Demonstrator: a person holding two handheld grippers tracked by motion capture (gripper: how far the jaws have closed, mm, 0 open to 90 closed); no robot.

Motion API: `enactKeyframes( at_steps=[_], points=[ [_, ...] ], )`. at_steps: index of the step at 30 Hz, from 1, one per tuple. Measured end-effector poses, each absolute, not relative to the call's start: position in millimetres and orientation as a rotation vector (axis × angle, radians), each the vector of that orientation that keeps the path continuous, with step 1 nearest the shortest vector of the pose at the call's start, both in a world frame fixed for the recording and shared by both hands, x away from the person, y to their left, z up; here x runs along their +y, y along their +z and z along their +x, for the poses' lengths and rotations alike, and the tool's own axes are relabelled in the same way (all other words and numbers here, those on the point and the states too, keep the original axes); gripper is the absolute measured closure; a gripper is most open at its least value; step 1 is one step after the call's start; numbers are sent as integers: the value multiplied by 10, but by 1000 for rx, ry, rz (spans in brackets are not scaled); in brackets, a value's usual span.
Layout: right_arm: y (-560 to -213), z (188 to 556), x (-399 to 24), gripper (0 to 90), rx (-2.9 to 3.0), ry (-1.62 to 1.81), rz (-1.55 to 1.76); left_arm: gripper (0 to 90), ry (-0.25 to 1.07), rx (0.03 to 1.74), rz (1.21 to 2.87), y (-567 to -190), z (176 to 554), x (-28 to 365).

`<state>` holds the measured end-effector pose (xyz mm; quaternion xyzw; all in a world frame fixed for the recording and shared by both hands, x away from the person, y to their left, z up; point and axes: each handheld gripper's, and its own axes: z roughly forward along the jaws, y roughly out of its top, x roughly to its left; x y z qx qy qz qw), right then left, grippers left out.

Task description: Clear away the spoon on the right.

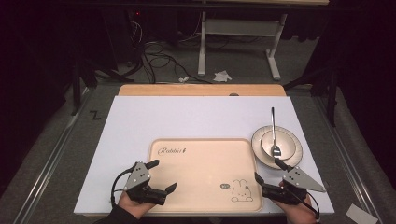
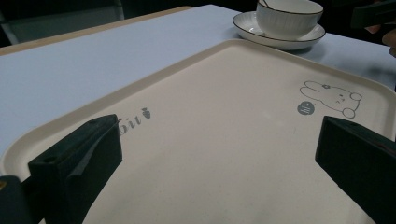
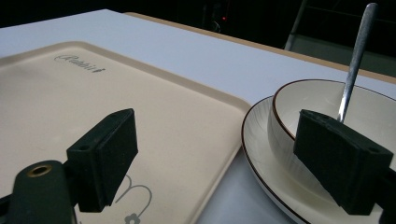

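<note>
A beige tray printed with a rabbit drawing lies on the near half of the white board. Right of it stands a white saucer holding a small bowl, and a metal spoon leans in the bowl. My left gripper hovers open over the tray's near left corner, with only bare tray between its jaws. My right gripper is open at the tray's near right corner, one jaw over the tray, the other in front of the bowl and spoon.
The board lies on a wooden table whose far edge shows behind it. On the floor beyond are a white desk frame and loose cables. A paper scrap lies off the board's near right corner.
</note>
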<state>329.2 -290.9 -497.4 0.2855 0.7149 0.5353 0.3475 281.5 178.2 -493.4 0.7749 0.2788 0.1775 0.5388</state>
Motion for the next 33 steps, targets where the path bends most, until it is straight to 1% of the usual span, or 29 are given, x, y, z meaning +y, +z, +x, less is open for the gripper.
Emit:
enactKeyframes(
  at_steps=[2,5,11,26,27,28,29,30,33],
  points=[
    [-4930,3250,-2875,143,1838,1391,761,11,424,668,1839,-4931,2814,1784],
    [-4783,3055,-2693,144,1924,1249,889,11,430,694,1826,-4930,2831,1802],
    [-4772,2947,-2624,146,1986,1243,948,11,431,748,1824,-4946,2862,1830],
    [-4754,2949,-2650,169,1975,1273,971,11,430,754,1816,-4951,2874,1831],
    [-4755,2950,-2649,181,1976,1275,970,11,428,753,1817,-4952,2875,1831],
    [-4756,2951,-2647,234,1981,1277,972,11,429,752,1818,-4952,2875,1830],
    [-4759,2954,-2645,315,1985,1275,963,11,428,752,1818,-4952,2874,1829],
    [-4759,2954,-2645,315,1985,1275,963,11,429,751,1818,-4951,2873,1830],
    [-4760,2955,-2641,416,1988,1273,955,11,429,752,1815,-4950,2872,1835]
  ],
)
